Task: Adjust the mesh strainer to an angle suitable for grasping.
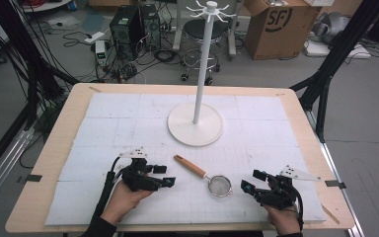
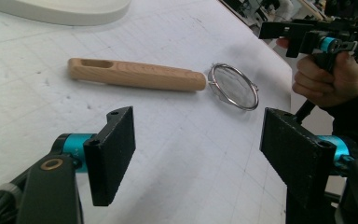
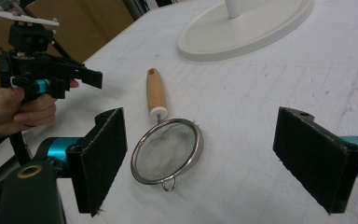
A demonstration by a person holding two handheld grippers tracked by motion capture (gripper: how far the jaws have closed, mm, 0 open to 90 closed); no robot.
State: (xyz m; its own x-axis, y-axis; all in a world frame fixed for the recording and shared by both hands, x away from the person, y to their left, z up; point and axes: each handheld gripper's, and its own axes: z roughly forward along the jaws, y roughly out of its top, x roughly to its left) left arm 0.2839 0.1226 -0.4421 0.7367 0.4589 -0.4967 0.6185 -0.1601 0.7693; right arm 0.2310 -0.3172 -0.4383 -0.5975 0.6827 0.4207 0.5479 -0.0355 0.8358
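A small metal mesh strainer (image 1: 220, 186) with a wooden handle (image 1: 190, 166) lies flat on the white mat (image 1: 128, 123), handle pointing back left. My left gripper (image 1: 166, 176) stands open just left of the handle, nothing between its jaws. To the right of the mesh bowl my right gripper (image 1: 250, 180) is open and apart from it. In the left gripper view the handle (image 2: 135, 74) and mesh ring (image 2: 233, 86) lie ahead of the open left gripper (image 2: 198, 149). In the right gripper view the strainer bowl (image 3: 168, 149) sits on the mat ahead of the wide-open jaws.
A white stand with a round base (image 1: 195, 124), a tall pole (image 1: 203, 64) and hooks on top rises behind the strainer. The mat covers a wooden table (image 1: 59, 133). Beyond the table are a stool, computer cases, cables and a cardboard box (image 1: 276, 24) on the floor.
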